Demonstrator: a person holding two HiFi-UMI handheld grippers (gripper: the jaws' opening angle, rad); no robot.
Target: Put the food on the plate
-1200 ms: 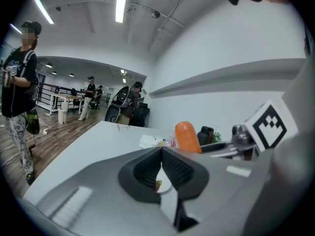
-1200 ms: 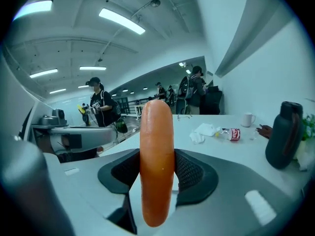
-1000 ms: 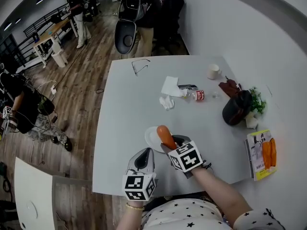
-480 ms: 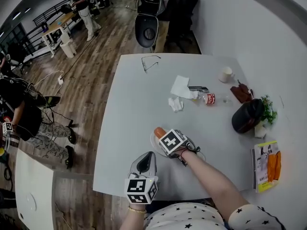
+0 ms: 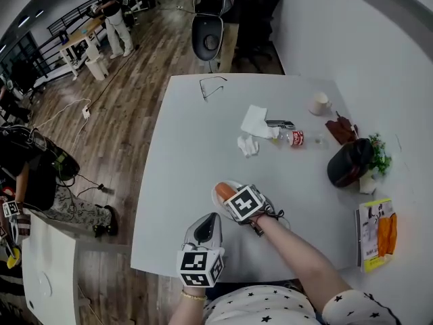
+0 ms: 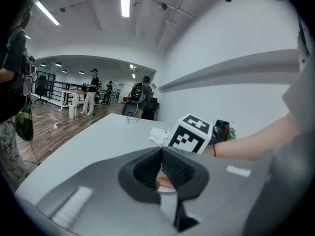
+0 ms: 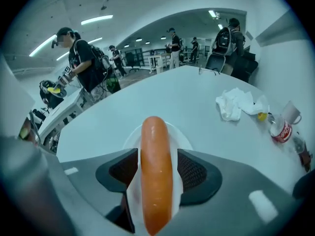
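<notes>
While left gripper (image 6: pixel 161 149) jaws meet, right gripper (image 7: pixel 157 154) jaws have just opened, sausage (image 7: pixel 156 178) between them.

Room, as it lies around you.

- Table (image 5: pixel 189 141): white, rectangular, directly before you.
- Floor (image 5: pixel 128 80): brown wood planks, with cables (image 5: pixel 78 110) trailing across it at your left.
- Wall (image 5: pixel 352 39): white, running along the table's right side, with a grey ledge (image 6: pixel 236 70) along it.
- Chair (image 5: pixel 206 42): black, at the table's far end.
- Desk (image 5: pixel 78 42): pale, well beyond the table, with a person (image 5: pixel 111 9) standing beside it.
- Cabinet (image 5: pixel 40 269): white, at your near left.
- Ceiling (image 6: pixel 88 28): white, lit by long strip lights (image 6: pixel 125 1).
- Railing (image 6: pixel 54 88): black, at the room's far side.
</notes>
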